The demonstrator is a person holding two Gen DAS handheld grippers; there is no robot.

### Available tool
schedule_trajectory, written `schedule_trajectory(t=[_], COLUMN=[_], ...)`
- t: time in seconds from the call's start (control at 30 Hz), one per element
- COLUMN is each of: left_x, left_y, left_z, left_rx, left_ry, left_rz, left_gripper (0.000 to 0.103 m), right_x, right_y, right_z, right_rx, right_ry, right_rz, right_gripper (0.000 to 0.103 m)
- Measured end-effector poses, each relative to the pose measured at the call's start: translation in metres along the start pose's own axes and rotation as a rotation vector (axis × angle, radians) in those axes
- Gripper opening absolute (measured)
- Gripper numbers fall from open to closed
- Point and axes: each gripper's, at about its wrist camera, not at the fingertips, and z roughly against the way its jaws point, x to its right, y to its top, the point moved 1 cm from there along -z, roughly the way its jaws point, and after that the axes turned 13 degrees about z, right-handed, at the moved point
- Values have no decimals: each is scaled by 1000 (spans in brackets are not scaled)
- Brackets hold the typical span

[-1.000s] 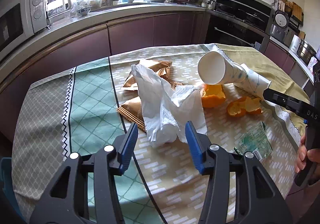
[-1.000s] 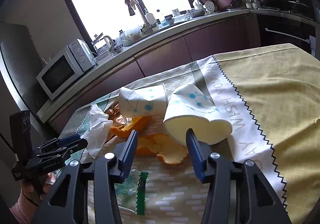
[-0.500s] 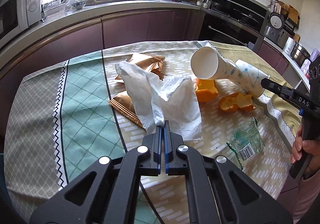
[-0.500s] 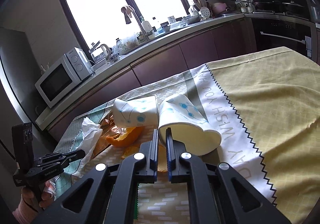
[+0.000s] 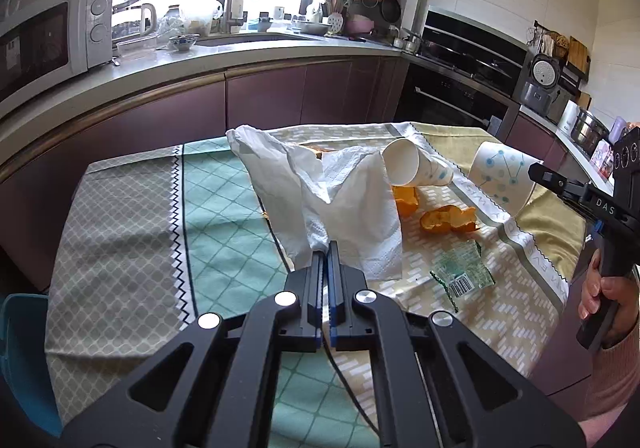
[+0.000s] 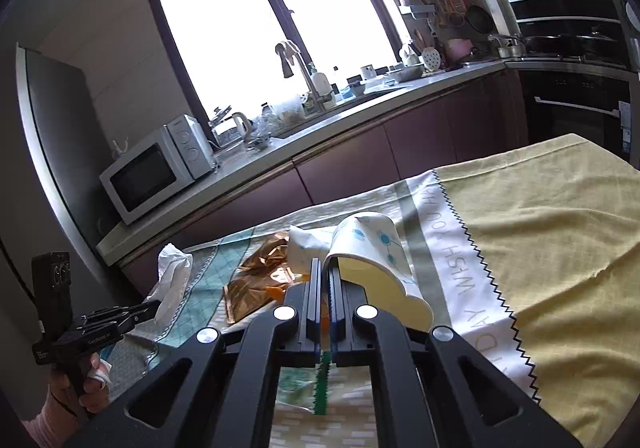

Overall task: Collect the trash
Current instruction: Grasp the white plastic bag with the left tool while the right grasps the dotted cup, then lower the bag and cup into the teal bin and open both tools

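Observation:
My left gripper point(image 5: 326, 248) is shut on a white crumpled tissue point(image 5: 340, 200) and holds it lifted off the tablecloth; it also shows at the left of the right wrist view point(image 6: 172, 272). My right gripper point(image 6: 325, 268) is shut on the rim of a white paper cup with blue dots point(image 6: 376, 260), lifted and tilted; the cup shows in the left wrist view point(image 5: 502, 176). A second paper cup point(image 5: 412, 168) lies on its side. Orange peels point(image 5: 448, 218), a clear green wrapper point(image 5: 462, 272) and gold foil wrappers point(image 6: 260, 276) lie on the cloth.
The table carries a green, grey and yellow patterned cloth point(image 5: 132, 216). A kitchen counter point(image 5: 200, 56) with a microwave point(image 5: 48, 36) and sink curves behind. A teal bin edge point(image 5: 20, 352) shows at the lower left.
Both grippers closed, the left on the tissue and the right on the cup rim, and both have since lifted their items off the cloth.

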Motion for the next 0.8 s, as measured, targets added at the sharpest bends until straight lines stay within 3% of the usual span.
schedule_trajectory(t=[0.3, 0.8], left_x=[-49, -196], left_y=[-2, -38], left_z=[76, 189], left_rx=[101, 186], left_ry=[54, 320], left_rz=[56, 228], left_gripper=[2, 2], right_x=[-85, -274], right_y=[17, 15], right_z=[-14, -105], right_rx=[9, -145], right_ry=[236, 672], right_rz=[125, 301], right_gripper=[2, 2])
